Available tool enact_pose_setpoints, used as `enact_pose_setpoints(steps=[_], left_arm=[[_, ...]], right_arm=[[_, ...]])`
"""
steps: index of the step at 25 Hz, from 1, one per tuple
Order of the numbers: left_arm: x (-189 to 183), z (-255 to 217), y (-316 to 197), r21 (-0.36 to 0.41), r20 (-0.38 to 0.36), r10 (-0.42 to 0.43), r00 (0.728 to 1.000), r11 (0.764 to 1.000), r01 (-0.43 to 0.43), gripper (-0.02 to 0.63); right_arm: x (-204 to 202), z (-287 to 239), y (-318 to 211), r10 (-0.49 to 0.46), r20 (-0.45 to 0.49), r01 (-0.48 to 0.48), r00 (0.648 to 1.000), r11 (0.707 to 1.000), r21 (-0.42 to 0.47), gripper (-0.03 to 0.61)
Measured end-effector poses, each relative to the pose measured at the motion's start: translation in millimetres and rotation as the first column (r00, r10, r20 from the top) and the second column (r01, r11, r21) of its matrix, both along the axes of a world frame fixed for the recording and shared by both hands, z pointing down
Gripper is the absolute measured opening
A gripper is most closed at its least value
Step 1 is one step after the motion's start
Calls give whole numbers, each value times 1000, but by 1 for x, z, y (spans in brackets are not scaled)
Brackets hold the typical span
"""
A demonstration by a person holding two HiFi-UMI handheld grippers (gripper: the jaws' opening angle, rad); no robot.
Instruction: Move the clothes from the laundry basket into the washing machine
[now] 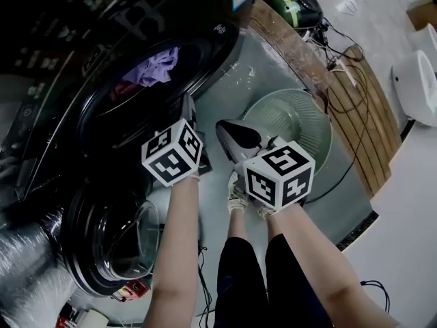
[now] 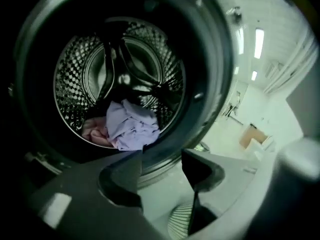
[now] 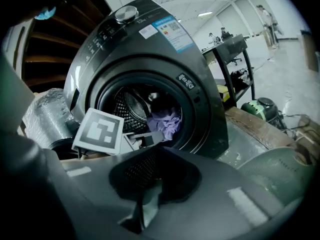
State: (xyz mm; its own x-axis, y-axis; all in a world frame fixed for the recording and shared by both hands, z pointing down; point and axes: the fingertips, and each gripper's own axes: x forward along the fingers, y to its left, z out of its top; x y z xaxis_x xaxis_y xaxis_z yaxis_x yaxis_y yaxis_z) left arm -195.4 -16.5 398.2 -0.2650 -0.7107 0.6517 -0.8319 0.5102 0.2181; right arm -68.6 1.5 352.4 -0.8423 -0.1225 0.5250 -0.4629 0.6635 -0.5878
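The left claw (image 2: 162, 158) is released, its two jaws spread apart with nothing between them, and it points straight into the round mouth of the washing machine (image 3: 200, 91). The right claw (image 1: 231, 134) is clenched shut and empty, held just beside the left one and aimed the same way. Inside the drum (image 2: 75, 79), a lavender garment (image 2: 131, 126) lies bunched at the bottom, crumpled so no long axis shows. A pink garment (image 2: 94, 131) touches its left side. The machine's door (image 1: 113, 241) hangs open. To the right, the round green laundry basket (image 1: 293, 125) stands upright on the pale surface (image 1: 229, 87).
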Motion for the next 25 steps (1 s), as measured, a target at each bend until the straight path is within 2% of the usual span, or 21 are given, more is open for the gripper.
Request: enact_pose_setpoints(steps=[2, 9, 12, 16, 21, 25], left_arm=[[18, -21, 5, 26, -17, 16, 1000, 1000, -16, 252], [65, -124, 28, 115, -29, 43, 999, 993, -39, 183], [78, -167, 33, 156, -34, 44, 998, 987, -38, 105], [91, -218, 44, 172, -24, 73, 997, 983, -68, 8], [119, -286, 52, 232, -26, 204, 979, 953, -193, 8], [141, -333, 65, 263, -20, 295, 955, 923, -280, 8]], right_arm=[[7, -12, 0, -2, -6, 2, 1000, 1000, -3, 25], [30, -85, 16, -82, -39, 83, 996, 996, 38, 25], [39, -123, 16, -110, -19, 111, 994, 992, 63, 23], [47, -176, 26, -156, 2, 155, 988, 983, 95, 25], [59, -239, 34, -164, 15, 162, 986, 984, 72, 25], [67, -286, 37, -179, 57, 170, 982, 977, 126, 25]])
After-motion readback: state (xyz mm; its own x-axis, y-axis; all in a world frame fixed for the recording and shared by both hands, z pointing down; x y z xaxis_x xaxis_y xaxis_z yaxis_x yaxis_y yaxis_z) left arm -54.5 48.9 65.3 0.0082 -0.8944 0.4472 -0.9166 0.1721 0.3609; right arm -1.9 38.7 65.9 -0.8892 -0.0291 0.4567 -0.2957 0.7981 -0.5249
